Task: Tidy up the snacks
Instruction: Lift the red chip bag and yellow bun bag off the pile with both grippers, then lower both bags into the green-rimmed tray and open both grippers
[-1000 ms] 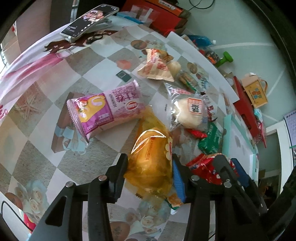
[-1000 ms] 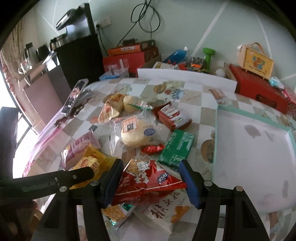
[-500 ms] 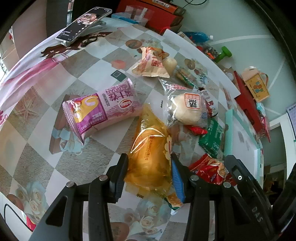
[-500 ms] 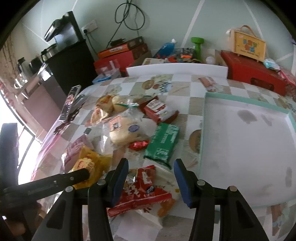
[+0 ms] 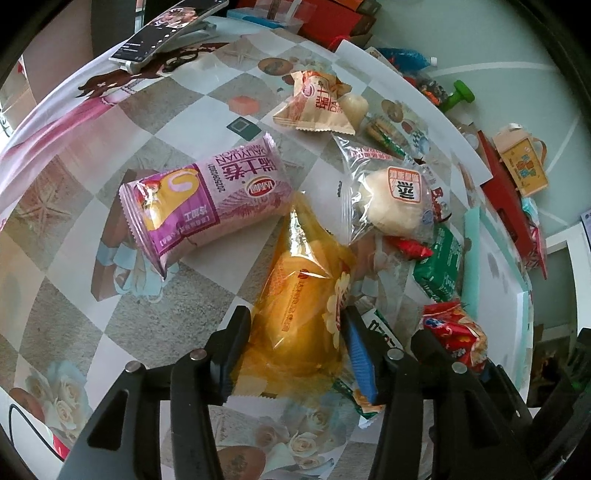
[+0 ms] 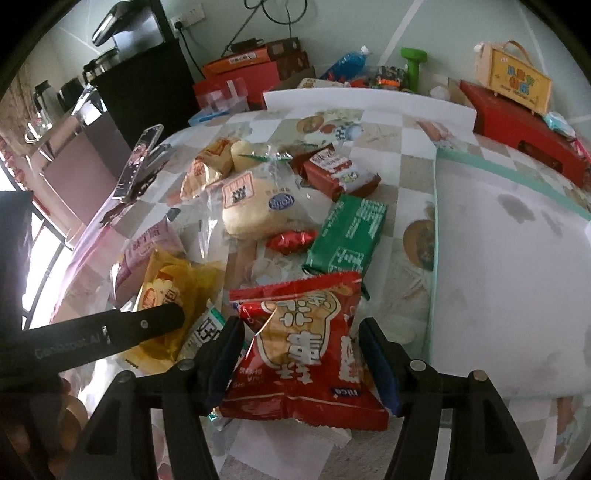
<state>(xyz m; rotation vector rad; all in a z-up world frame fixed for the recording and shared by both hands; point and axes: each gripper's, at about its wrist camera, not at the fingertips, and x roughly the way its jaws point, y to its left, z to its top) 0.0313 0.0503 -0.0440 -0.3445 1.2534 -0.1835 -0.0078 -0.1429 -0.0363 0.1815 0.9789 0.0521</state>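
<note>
My left gripper (image 5: 295, 332) is shut on a yellow snack bag (image 5: 303, 302) that lies on the table; the bag also shows in the right wrist view (image 6: 173, 291). My right gripper (image 6: 301, 354) is shut on a red snack bag (image 6: 306, 343), also seen in the left wrist view (image 5: 456, 334). A purple cake pack (image 5: 207, 199), a clear-wrapped bun (image 5: 395, 206), a green pack (image 6: 347, 232), a dark red pack (image 6: 340, 173), a small red candy (image 6: 291, 240) and a beige pastry bag (image 5: 314, 107) lie on the table. A white tray with a teal rim (image 6: 517, 155) sits at the right.
A phone on a stand (image 5: 166, 33) is at the table's far left. Red boxes (image 6: 517, 122), a yellow toy case (image 6: 513, 77), a blue bottle (image 6: 347, 62) and a green dumbbell (image 6: 413, 62) lie beyond the far edge. A black cabinet (image 6: 140, 85) stands at the back left.
My right gripper moved back onto the red snack bag and closed on it. My left gripper stays closed on the yellow bag and has shifted slightly forward.
</note>
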